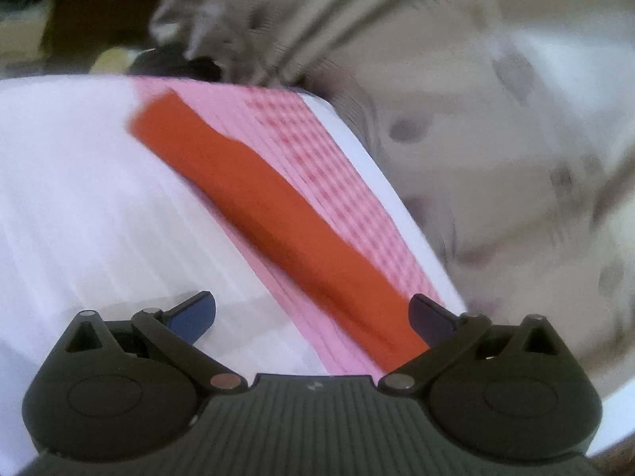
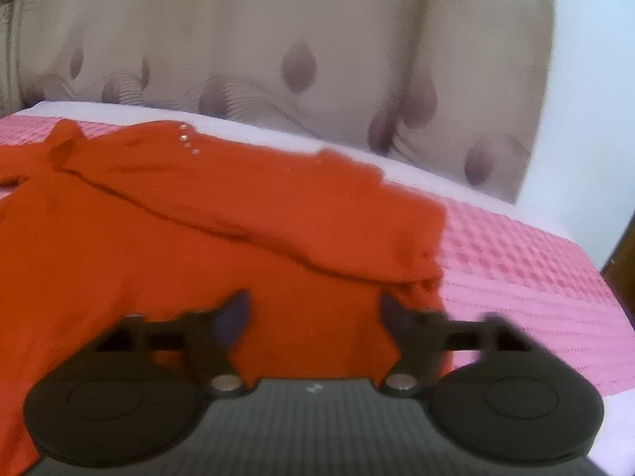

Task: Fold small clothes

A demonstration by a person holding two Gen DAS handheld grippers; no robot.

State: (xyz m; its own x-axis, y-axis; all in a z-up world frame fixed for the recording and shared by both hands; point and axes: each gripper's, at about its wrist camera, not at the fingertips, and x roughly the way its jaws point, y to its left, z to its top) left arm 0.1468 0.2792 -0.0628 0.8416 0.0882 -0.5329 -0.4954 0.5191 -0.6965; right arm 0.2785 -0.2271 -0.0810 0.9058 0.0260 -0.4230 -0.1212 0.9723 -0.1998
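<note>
Garment: orange top [image 2: 206,214] lies on the pink checked cloth [image 2: 528,273], one flap already laid over the body.
Right gripper [image 2: 313,313]: jaws apart, empty, just above the fabric.
Left gripper [image 1: 313,313]: jaws apart, holding nothing.
Left to do: further folds, I judge.

Black ribbed gripper bodies, round hubs (silver pivot pins), blue-tipped fingers [image 1: 190,315]

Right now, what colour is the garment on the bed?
Plain orange-red garment, clearest in the right wrist view.
</note>
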